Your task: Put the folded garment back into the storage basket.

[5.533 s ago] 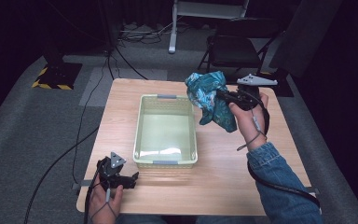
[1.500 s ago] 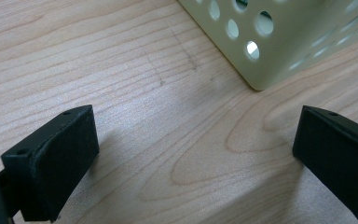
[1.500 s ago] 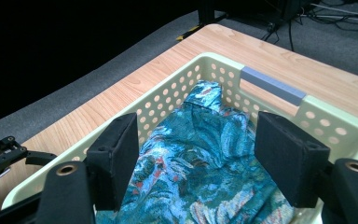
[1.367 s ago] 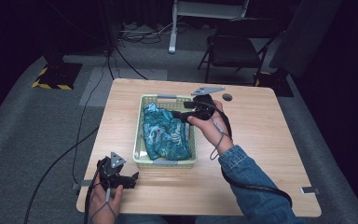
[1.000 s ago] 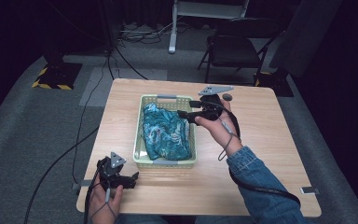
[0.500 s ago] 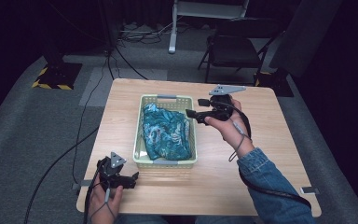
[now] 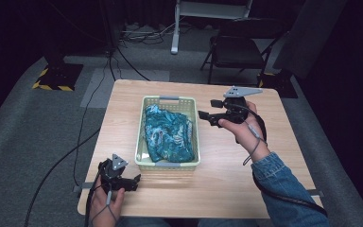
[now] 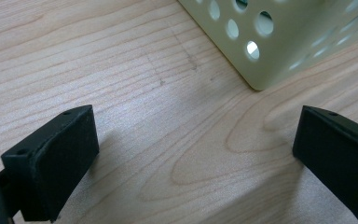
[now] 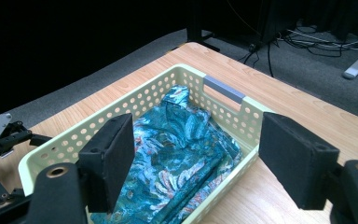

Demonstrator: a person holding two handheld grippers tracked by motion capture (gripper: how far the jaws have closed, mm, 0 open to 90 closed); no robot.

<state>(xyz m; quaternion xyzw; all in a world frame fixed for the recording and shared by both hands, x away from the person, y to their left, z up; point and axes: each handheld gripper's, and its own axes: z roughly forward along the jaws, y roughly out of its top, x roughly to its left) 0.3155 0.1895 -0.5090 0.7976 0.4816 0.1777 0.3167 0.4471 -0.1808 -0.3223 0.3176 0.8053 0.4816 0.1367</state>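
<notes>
**Cloth in the basket, right hand backing off**

With the wooden surface (image 7: 227, 175) carrying everything, the largest thing on it is the pale green basket (image 7: 168, 164), standing near its middle, long side running away from the person. Inside lies the blue-green patterned cloth (image 7: 168, 135), bunched but wholly within the walls, nothing draped over the rim. The right gripper (image 7: 207, 115) hangs just beside the basket's right wall, above the surface, its fingers (image 9: 112, 156) released and standing apart with nothing between them; they have just been opening a little. The left gripper (image 7: 131, 182) rests on the surface near the basket's near left corner, fingers (image 8: 56, 161) spread wide on bare wood, holding nothing.

The step in hand looks like clearing the right gripper away after the drop. Done well, I'd say it means drawing off sideways and upward, keeping the fingers parted so no fold snags and lifts back out, and staying clear of the perforated wall so the basket doesn't shift.
</notes>
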